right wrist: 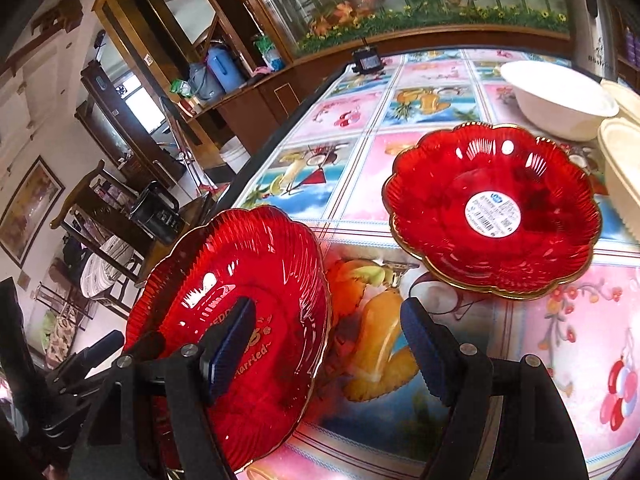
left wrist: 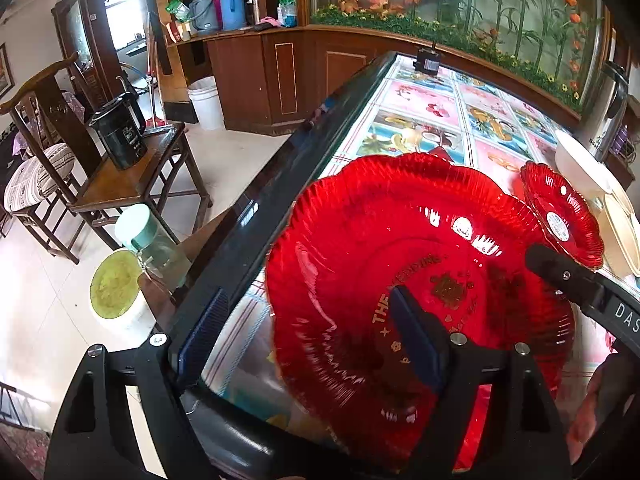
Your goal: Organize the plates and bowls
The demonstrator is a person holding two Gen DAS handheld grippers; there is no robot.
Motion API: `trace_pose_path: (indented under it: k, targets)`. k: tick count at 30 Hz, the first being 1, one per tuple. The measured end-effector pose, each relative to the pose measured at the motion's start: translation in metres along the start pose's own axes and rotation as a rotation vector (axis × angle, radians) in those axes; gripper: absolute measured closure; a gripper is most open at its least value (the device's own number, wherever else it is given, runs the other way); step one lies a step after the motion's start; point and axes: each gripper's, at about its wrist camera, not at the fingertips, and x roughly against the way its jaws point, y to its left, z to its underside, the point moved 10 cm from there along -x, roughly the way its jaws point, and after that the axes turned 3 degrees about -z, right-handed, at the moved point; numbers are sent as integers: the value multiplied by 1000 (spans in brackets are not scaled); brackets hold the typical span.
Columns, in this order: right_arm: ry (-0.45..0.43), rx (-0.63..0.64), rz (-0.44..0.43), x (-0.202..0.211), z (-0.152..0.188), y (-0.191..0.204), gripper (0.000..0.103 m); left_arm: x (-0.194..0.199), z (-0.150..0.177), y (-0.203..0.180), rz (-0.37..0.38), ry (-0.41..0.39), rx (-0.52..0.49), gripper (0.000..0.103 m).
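The large red plate (left wrist: 420, 280) fills the lower centre of the left wrist view, tilted, with its left rim reaching out over the table's dark edge (left wrist: 256, 216). It is translucent red glass with fine radial ribs, a scalloped rim and gold lettering in the well. The left gripper (left wrist: 304, 344) stands with its jaws wide apart: the right finger's blue ribbed pad lies over the plate's well, the left pad sits out by the table edge at lower left. Whether the plate is pinched at all, I cannot tell.

In the right wrist view the right gripper (right wrist: 328, 344) is released, its jaws parted over bare tablecloth (right wrist: 440, 80) at lower centre; its left pad overlaps the same plate (right wrist: 240, 300) at lower left, though contact is unclear.

The small red bowl (right wrist: 492, 208) rests flat on the cloth at centre right, well apart from the plate, with an open strip of cloth between them. It has the same ribbed red glass, a gold-lined lobed rim and a round white sticker in its well. Just behind it, at upper right, stands a smooth white bowl (right wrist: 560, 96), and cream ridged containers (right wrist: 620, 160) crowd the right edge of the frame, near the red bowl's rim.

The cloth is glossy, printed with fruit panels. The upper left of the tabletop lies open as far as a small black device (right wrist: 366, 60) at the far edge.
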Motion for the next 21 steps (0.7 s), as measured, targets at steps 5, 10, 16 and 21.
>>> trace_pose_path:
  k: [5, 10, 16, 21]
  targets:
    - [29, -23, -3, -11, 1, -4, 30, -8, -1, -6, -4, 14, -14, 20]
    - [60, -3, 23, -23, 2, -7, 74, -18, -1, -15, 9, 33, -36, 20]
    - [53, -2, -15, -27, -2, -1, 92, -28, -5, -22, 9, 43, -44, 44]
    - [35, -41, -16, -26, -9, -11, 93, -32, -14, -20, -8, 31, -40, 66]
